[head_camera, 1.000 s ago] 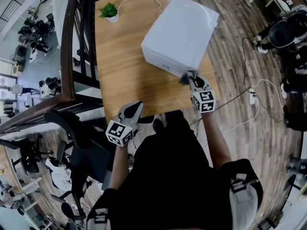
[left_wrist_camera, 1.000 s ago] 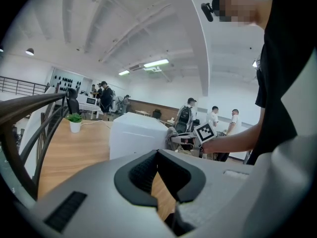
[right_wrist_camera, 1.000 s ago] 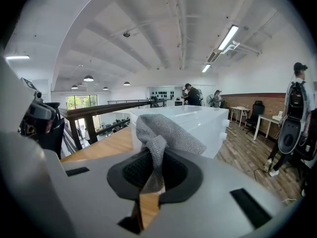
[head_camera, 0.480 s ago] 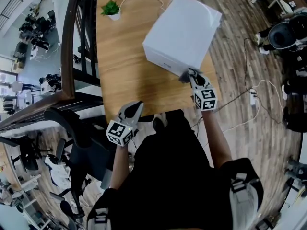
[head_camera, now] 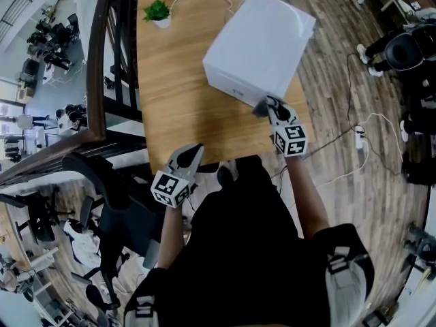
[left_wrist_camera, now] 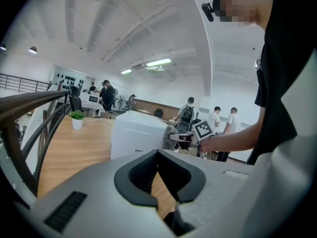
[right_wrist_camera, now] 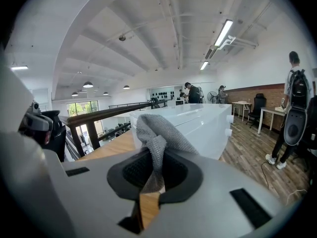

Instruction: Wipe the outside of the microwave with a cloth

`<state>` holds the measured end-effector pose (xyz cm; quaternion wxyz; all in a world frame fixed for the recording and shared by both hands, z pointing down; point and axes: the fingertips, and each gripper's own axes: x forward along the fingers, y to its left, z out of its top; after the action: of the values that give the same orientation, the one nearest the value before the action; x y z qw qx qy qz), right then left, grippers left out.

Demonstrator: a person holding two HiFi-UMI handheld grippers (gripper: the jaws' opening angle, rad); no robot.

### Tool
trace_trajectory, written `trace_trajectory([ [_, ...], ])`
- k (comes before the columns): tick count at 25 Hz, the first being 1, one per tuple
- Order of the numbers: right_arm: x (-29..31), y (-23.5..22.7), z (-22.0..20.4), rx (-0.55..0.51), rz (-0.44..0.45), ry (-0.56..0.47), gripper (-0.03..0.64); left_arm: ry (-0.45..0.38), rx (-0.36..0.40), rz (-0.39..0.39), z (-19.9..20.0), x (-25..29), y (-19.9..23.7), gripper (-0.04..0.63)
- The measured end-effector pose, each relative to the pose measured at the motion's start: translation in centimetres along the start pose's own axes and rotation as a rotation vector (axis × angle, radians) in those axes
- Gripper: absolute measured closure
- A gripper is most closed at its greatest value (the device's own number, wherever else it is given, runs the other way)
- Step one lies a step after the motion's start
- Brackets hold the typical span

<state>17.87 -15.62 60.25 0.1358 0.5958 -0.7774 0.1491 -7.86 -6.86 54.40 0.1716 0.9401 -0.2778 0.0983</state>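
Right tool [head_camera: 271, 106] grips a grey woven cloth [right_wrist_camera: 154, 133] against the near right corner of a white boxy microwave [head_camera: 262, 43]; left tool [head_camera: 192, 154] is closed, empty.

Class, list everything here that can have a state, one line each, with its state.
Left tongs, shut, empty.
Right tongs, shut on cloth.
Cloth, bunched, at the microwave's near corner.
Microwave, door shut, upright on table.
Plant, upright.

right claw [right_wrist_camera: 154, 178] clamps grey cloth [right_wrist_camera: 157, 140] | cloth against white microwave [right_wrist_camera: 195, 125] corner
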Motion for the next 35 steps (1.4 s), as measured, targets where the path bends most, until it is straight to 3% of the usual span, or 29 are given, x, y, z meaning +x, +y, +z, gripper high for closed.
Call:
trace_trajectory([
  [11, 1.3, 0.9, 0.5, 0.099, 0.022, -0.015, 0.589, -0.010, -0.007, 0.021, -0.1, -0.6, 0.3, 0.600],
  [35, 6.0, 4.5, 1.9, 0.179, 0.092, -0.028, 0.589, -0.025, -0.050, 0.113, -0.6, -3.0, 2.0, 0.600],
])
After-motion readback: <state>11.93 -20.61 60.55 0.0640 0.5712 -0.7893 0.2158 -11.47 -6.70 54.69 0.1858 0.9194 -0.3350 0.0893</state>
